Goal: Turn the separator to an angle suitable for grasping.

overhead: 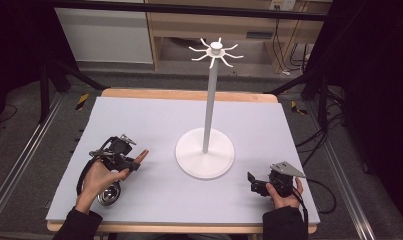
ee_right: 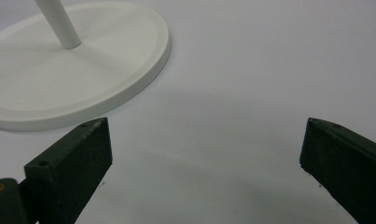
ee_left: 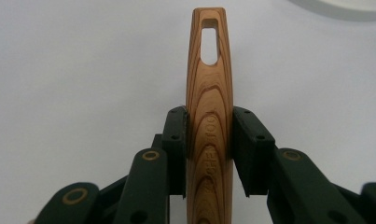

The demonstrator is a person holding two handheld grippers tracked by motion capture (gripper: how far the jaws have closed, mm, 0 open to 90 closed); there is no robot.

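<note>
A utensil with a wooden handle and a round metal bowl is at the table's left. My left gripper is shut on that handle. In the left gripper view the black pads press both sides of the wooden handle, whose slotted end points away over the mat. A white hanging stand with curved hooks at its top rises from a round base in the middle. My right gripper rests open at the front right, nothing between its jaws, close to the stand's base.
A pale grey mat covers the wooden table. Metal frame rails run along the floor on both sides, and cables trail at the right. A wooden shelf unit stands beyond the table's far edge.
</note>
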